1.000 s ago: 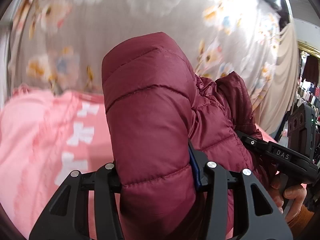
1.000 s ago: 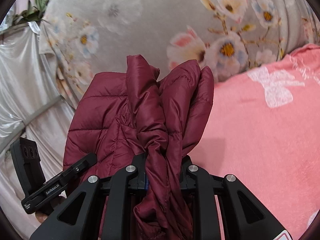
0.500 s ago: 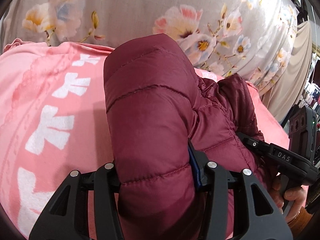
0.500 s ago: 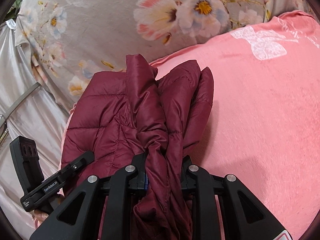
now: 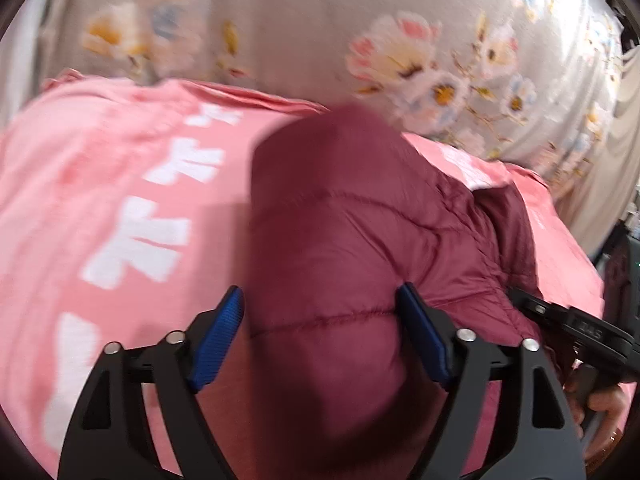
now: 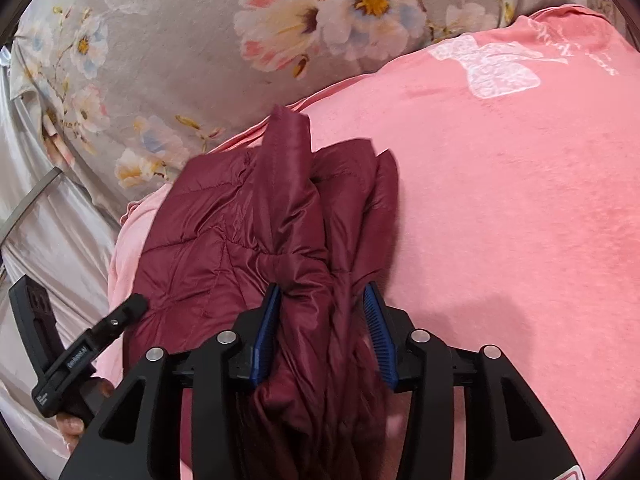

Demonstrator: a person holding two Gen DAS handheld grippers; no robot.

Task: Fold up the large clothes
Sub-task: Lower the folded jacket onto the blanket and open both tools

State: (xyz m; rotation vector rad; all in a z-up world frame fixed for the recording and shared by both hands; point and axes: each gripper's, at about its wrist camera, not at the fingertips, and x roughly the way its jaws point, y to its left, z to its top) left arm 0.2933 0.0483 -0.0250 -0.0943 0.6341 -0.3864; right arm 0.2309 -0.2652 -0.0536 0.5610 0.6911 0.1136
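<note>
Jacket (image 5: 348,240), a maroon quilted one, lies bunched on the pink blanket (image 5: 100,200) of a bed, one padded end reaching into each view. The left claw (image 5: 320,332) stands wide, its blue pads (image 5: 218,336) just clear of the fabric, probably to let that end settle flat. The right claw (image 6: 322,332) is likewise spread around a gathered fold. Motion blur smears the left view, and the jacket's lower part is hidden behind both claws.

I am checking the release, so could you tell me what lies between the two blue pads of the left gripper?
In the left wrist view, the maroon puffer jacket fills the gap of the left gripper; its jaws stand spread, and the left pad looks clear of the fabric.
</note>
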